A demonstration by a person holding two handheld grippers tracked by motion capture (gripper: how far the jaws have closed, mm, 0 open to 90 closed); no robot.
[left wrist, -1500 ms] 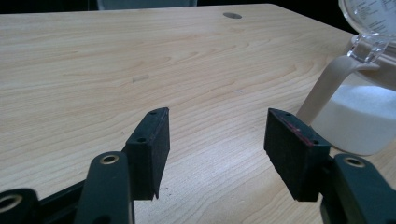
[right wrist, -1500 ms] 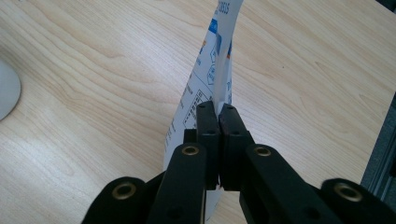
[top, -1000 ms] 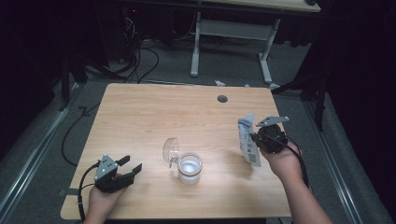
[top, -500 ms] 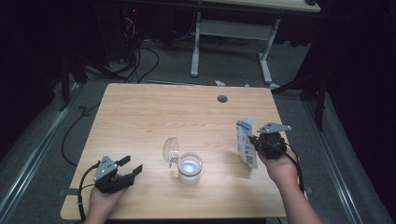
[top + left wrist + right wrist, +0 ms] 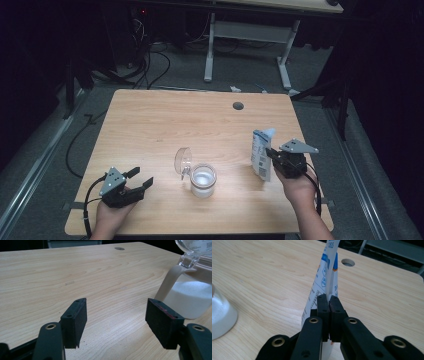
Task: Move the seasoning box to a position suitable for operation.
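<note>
The white-and-blue printed flat paper packet (image 5: 261, 155) stood upright near the right edge of the pale wooden desk (image 5: 200, 120), pinched along one side edge by the right tool (image 5: 272, 159), whose jaws were shut flat on it. In the right gripper view the packet (image 5: 325, 277) rose as a thin sheet straight up from between the pads, its long axis vertical and its open-looking top pointing up and slightly away from the person. It looked light and limp, likely to fold or slide under a loose grip, so a hold low on the sealed side seam, clear of the mouth, seemed the safest; squeezing the body would probably crease it or push out whatever it held.

Left of it, at the middle of the near half of the desk, sat a clear plastic jar (image 5: 203, 180) with white powder inside and its hinged round lid (image 5: 182, 160) tipped open. That jar seemed rigid and smooth, possibly slippery.

The left tool (image 5: 140, 180) rested near the left corner, jaws wide and having just been opening, nothing between them.
</note>
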